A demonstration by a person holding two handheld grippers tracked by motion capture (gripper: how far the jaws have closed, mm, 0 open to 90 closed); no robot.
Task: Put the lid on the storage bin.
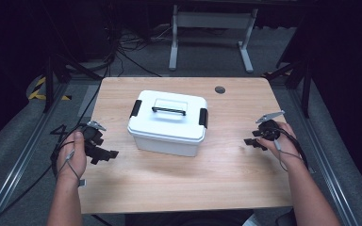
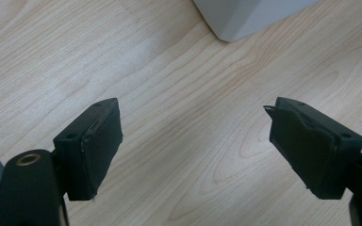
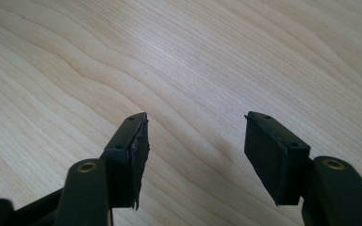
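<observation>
a white plastic storage box with a black handle and black side latches [image 1: 168, 122] sits shut at the middle of the light wooden table [image 1: 226, 174], its long axis running left to right. the left tool [image 1: 104, 154] rests near its left end and the right tool [image 1: 253, 141] well off its right end, both with jaws apart and empty. the left hand [image 1: 74, 157] looks nearer, though the angle makes that uncertain; a corner of the box shows far-right in the left gripper view.

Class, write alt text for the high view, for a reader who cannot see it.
A white lidded storage box with black latches sits mid-table on a wooden table. A person's hands hold the left gripper and right gripper either side of it, both open and clear of it.
</observation>
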